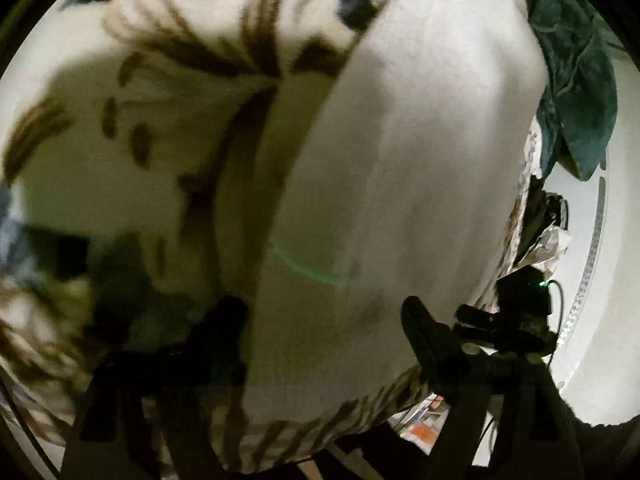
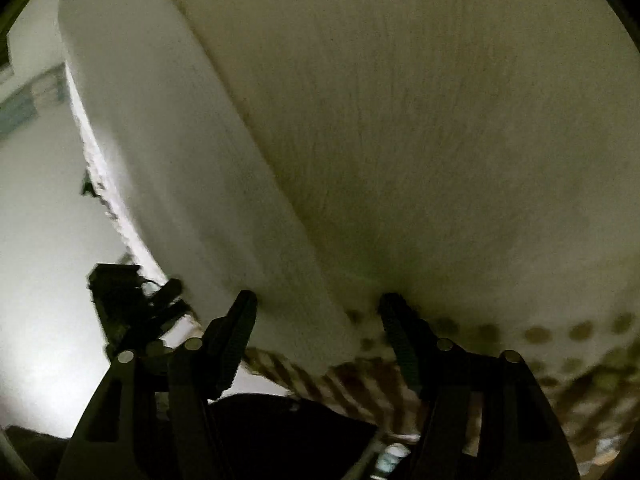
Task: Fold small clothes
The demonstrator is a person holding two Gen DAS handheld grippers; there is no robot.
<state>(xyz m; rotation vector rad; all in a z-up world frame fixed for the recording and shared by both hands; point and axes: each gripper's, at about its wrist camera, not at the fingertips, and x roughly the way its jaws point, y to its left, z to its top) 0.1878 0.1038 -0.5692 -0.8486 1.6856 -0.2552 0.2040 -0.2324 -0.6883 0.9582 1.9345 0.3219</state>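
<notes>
A white garment (image 1: 400, 152) lies spread on a patterned bed cover (image 1: 120, 128), with one long strip of it already turned over the rest, so at least one fold looks made; how many remain cannot be judged, since both views sit too close and blurred to show the whole piece. A crumpled teal cloth (image 1: 576, 92) waits near the far edge of the bed, likely still to be folded. The left claw (image 1: 320, 320) stands wide, its dark fingers either side of the white fabric with nothing pinched between them. The right claw (image 2: 316, 312) is also wide open, poised at the near edge of the same garment (image 2: 400, 120), where the folded strip ends; its fingertips look just short of the cloth or barely brushing it, gripping nothing.
</notes>
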